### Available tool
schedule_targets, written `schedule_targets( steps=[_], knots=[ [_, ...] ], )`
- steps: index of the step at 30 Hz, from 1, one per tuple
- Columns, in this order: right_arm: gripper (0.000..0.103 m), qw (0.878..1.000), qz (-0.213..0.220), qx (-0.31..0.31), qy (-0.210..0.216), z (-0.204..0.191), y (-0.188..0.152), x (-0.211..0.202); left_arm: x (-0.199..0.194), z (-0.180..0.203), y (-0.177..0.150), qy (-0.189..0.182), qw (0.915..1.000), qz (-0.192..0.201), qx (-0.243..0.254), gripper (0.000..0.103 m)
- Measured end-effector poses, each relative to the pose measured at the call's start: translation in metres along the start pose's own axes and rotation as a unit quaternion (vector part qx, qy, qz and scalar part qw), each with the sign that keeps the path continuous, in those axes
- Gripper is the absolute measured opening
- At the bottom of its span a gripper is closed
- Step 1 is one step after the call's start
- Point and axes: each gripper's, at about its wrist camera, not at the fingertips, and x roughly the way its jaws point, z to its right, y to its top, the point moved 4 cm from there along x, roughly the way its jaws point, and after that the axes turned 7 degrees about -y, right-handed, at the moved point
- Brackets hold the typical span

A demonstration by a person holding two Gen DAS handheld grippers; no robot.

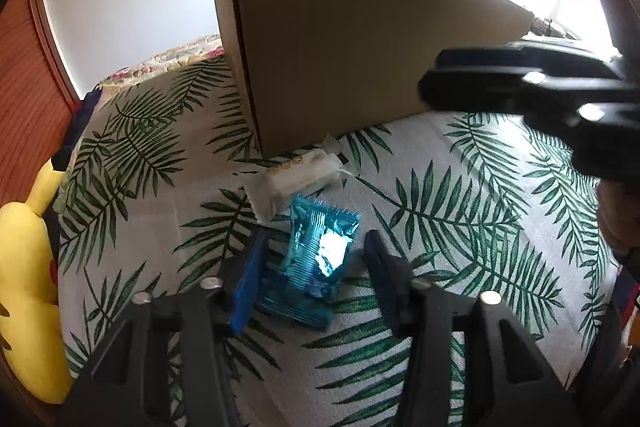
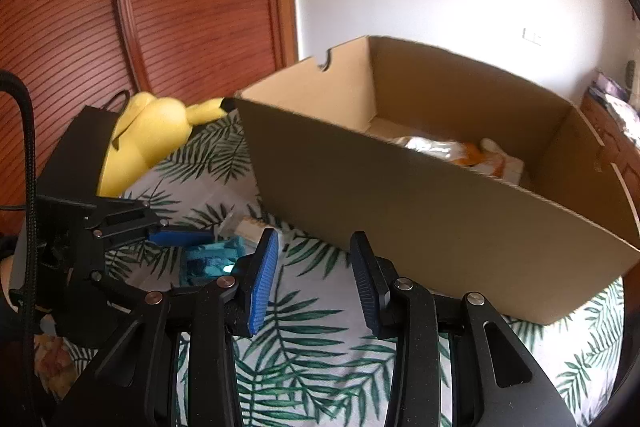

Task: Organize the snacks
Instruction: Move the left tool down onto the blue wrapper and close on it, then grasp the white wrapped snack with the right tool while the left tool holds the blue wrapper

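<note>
Box: the cardboard box fills the right of the right wrist view, snacks already inside; its tall near wall blocks a straight carry.
Bed: leaf-print bedspread; yellow plush toy at lower left.
White packet: the white packet touches the blue one; risk of dragging it along.
Blue packet: the blue snack packet lies at centre between the left gripper jaws.
Left jaws: spread beside the packet, right pad apparently clear; slick foil could slip.
Right jaws: the right gripper is parted, empty.

Black linkage grippers, blue ribbed pads, silver screws, braided black cable.

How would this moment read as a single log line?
left gripper: around crinkly blue snack packet, left pad touching | right gripper: empty | brown cardboard box: holds snacks
</note>
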Motion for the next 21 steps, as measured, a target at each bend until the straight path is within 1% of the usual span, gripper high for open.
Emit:
schedule_targets(
  steps=[1, 3, 6, 10, 15, 21],
  knots=[
    [0.037, 1.000, -0.003, -0.002, 0.002, -0.002, 0.000, 0.003, -0.001, -0.001, -0.001, -0.001, 1.0000, 0.002, -0.004, 0.024],
    [0.037, 1.000, -0.008, -0.005, 0.006, -0.005, 0.000, 0.009, -0.004, -0.004, -0.004, -0.009, 0.9999, 0.004, -0.012, 0.023],
    [0.037, 1.000, -0.014, -0.006, 0.018, -0.009, 0.002, 0.016, -0.011, -0.011, -0.009, -0.007, 0.9996, 0.010, -0.027, 0.021],
    [0.037, 0.999, -0.022, -0.013, 0.034, -0.016, 0.005, 0.027, -0.023, -0.021, -0.014, -0.003, 0.9988, 0.022, -0.044, 0.021],
    [0.037, 0.998, -0.027, -0.037, 0.052, -0.033, 0.008, 0.043, -0.042, -0.031, -0.017, 0.002, 0.9976, 0.041, -0.055, 0.021],
    [0.039, 0.995, -0.040, -0.073, 0.056, -0.045, 0.007, 0.069, -0.055, -0.043, -0.018, 0.009, 0.9961, 0.055, -0.068, 0.021]
  ],
)
